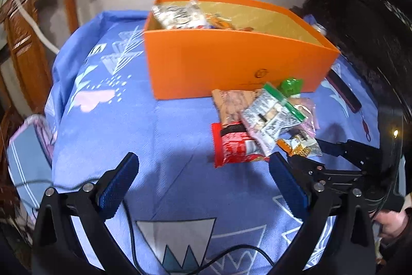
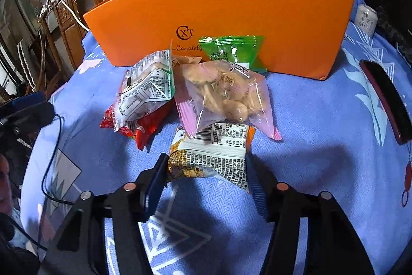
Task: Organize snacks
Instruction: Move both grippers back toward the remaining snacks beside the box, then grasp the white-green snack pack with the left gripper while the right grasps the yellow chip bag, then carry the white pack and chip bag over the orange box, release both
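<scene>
An orange box (image 1: 231,63) stands on the blue cloth and holds a few snack packets (image 1: 180,14). A pile of packets lies in front of it: a red one (image 1: 234,148), a grey-white one (image 1: 270,117), a green one (image 2: 231,50), a pink clear bag of biscuits (image 2: 224,97) and a yellow-white packet (image 2: 208,156). My left gripper (image 1: 203,166) is open and empty above the cloth, left of the pile. My right gripper (image 2: 206,169) is open, its fingers on either side of the yellow-white packet's near end. The box also shows in the right wrist view (image 2: 221,17).
A dark phone-like case (image 2: 386,99) lies on the cloth right of the pile. A small white carton (image 2: 365,18) stands by the box's right end. A carved wooden chair (image 1: 33,25) is left of the table. Cables trail over the near cloth (image 1: 231,249).
</scene>
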Motion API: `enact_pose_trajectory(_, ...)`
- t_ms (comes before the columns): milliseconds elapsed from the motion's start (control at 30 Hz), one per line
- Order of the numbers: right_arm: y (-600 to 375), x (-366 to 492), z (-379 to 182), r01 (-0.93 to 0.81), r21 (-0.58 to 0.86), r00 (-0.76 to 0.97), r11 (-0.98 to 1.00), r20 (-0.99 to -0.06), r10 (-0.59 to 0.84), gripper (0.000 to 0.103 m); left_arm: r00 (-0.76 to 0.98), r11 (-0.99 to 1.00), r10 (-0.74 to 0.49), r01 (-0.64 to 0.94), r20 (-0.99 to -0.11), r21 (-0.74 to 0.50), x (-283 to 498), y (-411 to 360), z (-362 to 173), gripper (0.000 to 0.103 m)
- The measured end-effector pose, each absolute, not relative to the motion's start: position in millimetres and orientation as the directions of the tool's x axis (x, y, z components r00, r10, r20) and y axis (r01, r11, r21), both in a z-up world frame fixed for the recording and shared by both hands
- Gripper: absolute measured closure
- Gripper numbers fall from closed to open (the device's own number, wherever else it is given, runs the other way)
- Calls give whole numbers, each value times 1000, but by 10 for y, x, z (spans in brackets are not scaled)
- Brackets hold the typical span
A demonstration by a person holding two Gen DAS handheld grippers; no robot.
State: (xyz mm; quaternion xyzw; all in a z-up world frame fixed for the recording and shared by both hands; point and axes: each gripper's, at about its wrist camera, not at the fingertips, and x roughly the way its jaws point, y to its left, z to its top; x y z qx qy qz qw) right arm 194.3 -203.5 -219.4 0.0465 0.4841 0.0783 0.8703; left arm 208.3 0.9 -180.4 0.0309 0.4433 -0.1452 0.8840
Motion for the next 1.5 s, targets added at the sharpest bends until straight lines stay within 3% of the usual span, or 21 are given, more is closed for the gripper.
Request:
enact_pose_trajectory(400,-2321,1510,-2097,-32,259,507,965,-828,239,45,555,821,-369,571,-745,18,2339,-681,-1898,4)
enact_pose_trajectory(800,-2365,1460,-2113,-15,284,510,959,-822,252,44,512,799,-394,601,-763,-10,2624,-879,-2165,5)
enact_pose_trajectory(833,-2368,1469,-2111,-15,283,510,959,-823,251,44,507,798,-395,603,-766,-12,2628,-883,-2189,7)
enact_pose_trajectory(900,-2393,1466,-2119,-9,285,510,958,-823,250,44,491,792,-406,609,-771,-29,2625,-884,-2219,31)
enact_pose_trajectory(933,-2408,1461,-2124,-4,287,511,958,-823,249,44,486,793,-404,608,-775,-32,2629,-886,-2234,31)
enact_pose_trajectory(1000,-2416,1454,-2128,1,285,511,959,-824,244,44,494,799,-407,601,-769,-37,2619,-865,-2236,42)
enact_pose_trajectory(1500,-2398,1380,-1994,-7,275,545,961,-805,234,44,533,822,-437,563,-724,-81,2413,-619,-1926,48)
